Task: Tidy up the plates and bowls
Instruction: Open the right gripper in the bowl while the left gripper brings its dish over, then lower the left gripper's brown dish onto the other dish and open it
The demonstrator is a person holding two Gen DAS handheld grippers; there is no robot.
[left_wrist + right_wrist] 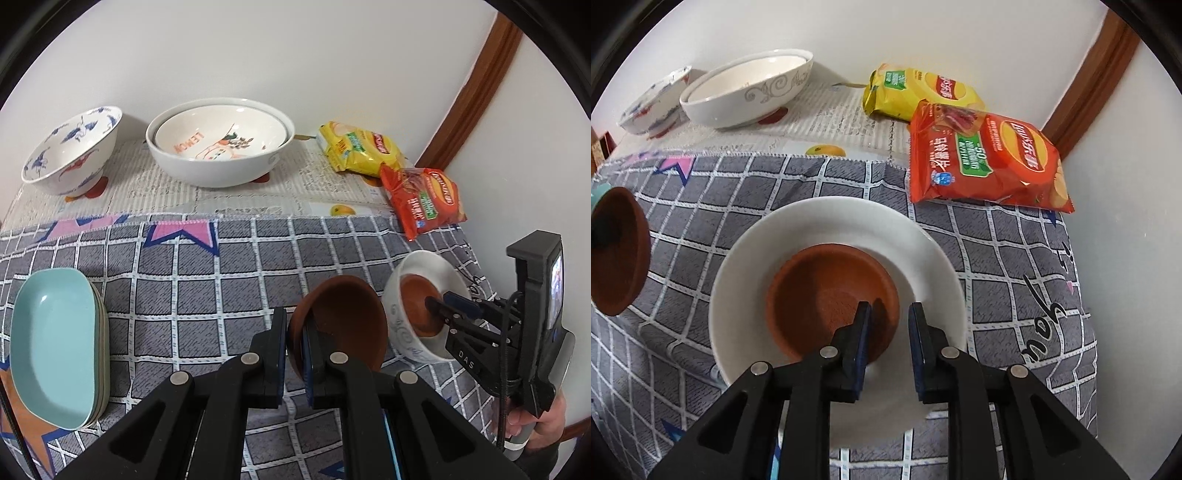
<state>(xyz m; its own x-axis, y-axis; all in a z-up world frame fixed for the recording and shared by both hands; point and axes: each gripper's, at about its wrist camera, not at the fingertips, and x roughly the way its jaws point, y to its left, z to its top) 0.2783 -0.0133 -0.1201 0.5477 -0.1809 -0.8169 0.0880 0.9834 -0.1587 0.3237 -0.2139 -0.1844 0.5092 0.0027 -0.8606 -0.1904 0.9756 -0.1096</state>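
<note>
My left gripper (pixel 294 332) is shut on the rim of a brown bowl (pixel 343 325) and holds it tilted above the checked cloth; it also shows at the left edge of the right wrist view (pixel 617 254). A second brown bowl (pixel 831 295) sits inside a white bowl (pixel 916 251). My right gripper (pixel 890 321) is open, its left finger inside the brown bowl, its right finger over the rim. In the left wrist view the white bowl (pixel 439 266) and right gripper (pixel 443 302) are at the right.
A stack of turquoise plates (pixel 55 343) lies at the left. At the back stand a blue-patterned bowl (pixel 74 147) and nested white bowls (pixel 221 147). A yellow chip bag (pixel 923 92) and a red chip bag (pixel 990 158) lie by the wall.
</note>
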